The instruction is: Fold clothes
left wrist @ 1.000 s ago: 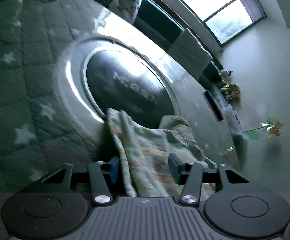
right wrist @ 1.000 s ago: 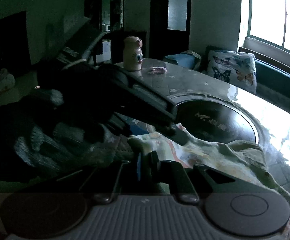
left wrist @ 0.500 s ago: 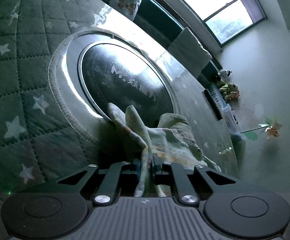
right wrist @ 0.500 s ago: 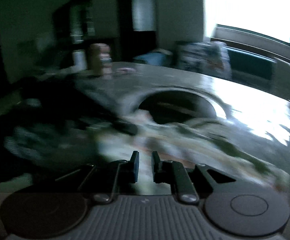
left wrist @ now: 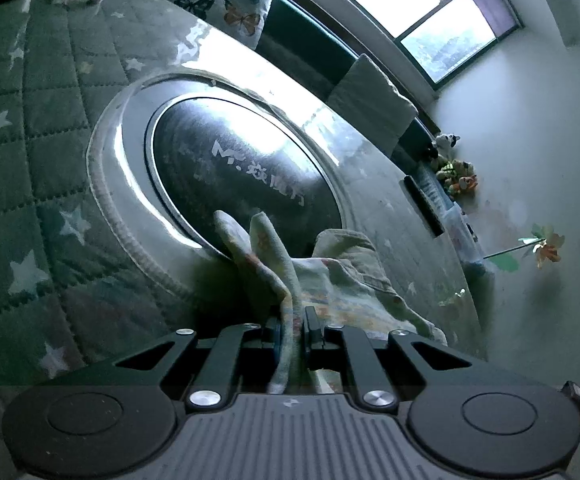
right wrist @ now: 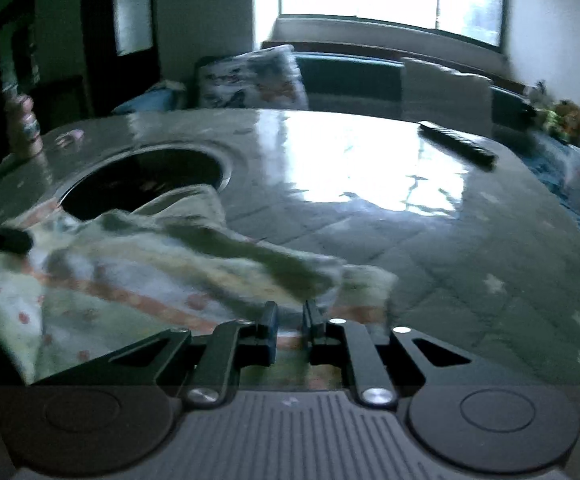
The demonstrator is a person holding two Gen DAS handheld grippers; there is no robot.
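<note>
A pale green patterned garment [left wrist: 342, 280] lies crumpled on the quilted table cover, partly over the round dark disc [left wrist: 242, 168]. My left gripper [left wrist: 292, 322] is shut on a raised fold of the garment, which runs up between its fingers. In the right wrist view the same garment [right wrist: 138, 264] spreads to the left and centre. My right gripper [right wrist: 290, 316] hovers over the garment's right edge with its fingers nearly together; nothing shows between them. This view is motion-blurred.
The green star-quilted table cover [left wrist: 30, 160] has a glossy patch [right wrist: 370, 168]. A dark remote [right wrist: 456, 144] lies at the far right. A butterfly cushion [left wrist: 226, 4] and a bench stand behind the table. A small figurine [right wrist: 24, 124] stands at the far left.
My left gripper closed on the garment fold and holds it. My right gripper swung right, away from the other gripper and gloved hand, toward the garment's right edge.
</note>
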